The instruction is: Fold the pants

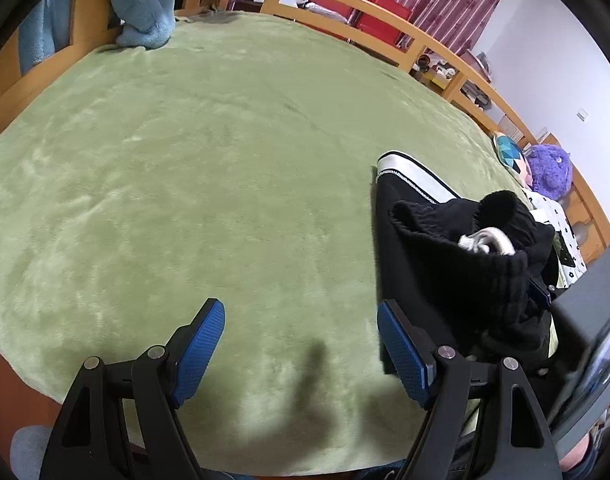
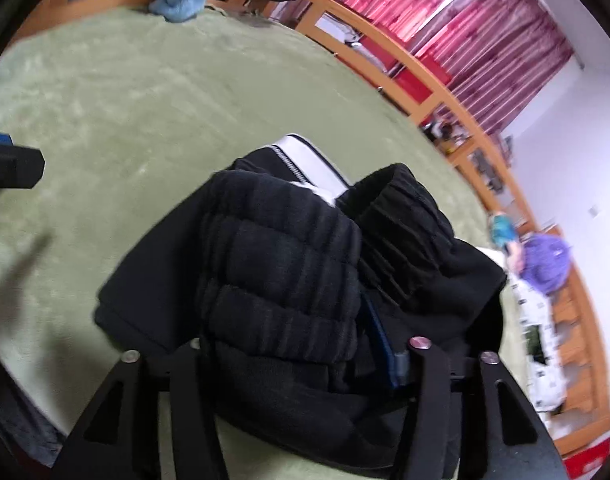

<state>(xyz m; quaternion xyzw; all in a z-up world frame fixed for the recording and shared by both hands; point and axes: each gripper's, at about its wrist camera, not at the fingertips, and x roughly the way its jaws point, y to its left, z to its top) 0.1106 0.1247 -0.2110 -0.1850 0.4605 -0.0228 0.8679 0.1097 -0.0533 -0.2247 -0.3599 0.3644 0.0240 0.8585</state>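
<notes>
Our right gripper (image 2: 301, 344) sits low over the folded black pants (image 2: 273, 264), its jaws parted partway with the thick ribbed bundle of cloth lying between and over them; one blue pad (image 2: 379, 344) shows at the right edge of the fabric, the other is hidden under it, so we cannot tell whether the pads press on the cloth or have let go. We judge it is setting the bundle down. Our left gripper (image 1: 301, 344) hangs just beside the pants with its jaws wide apart, nothing between the blue pads (image 1: 203, 340) but bare green blanket (image 1: 185, 160); we keep it clear, we think, so it can come in for the next tuck or smoothing. The pants lie on the near right part of the blanket, bunched into a compact stack, and from the left wrist view a pale drawstring (image 1: 485, 242) pokes out of the top. Under them a white band with dark edging (image 1: 409, 176) sticks out toward the middle of the bed. We read the fold as nearly done, with the top layers lumpy and not yet flattened.
</notes>
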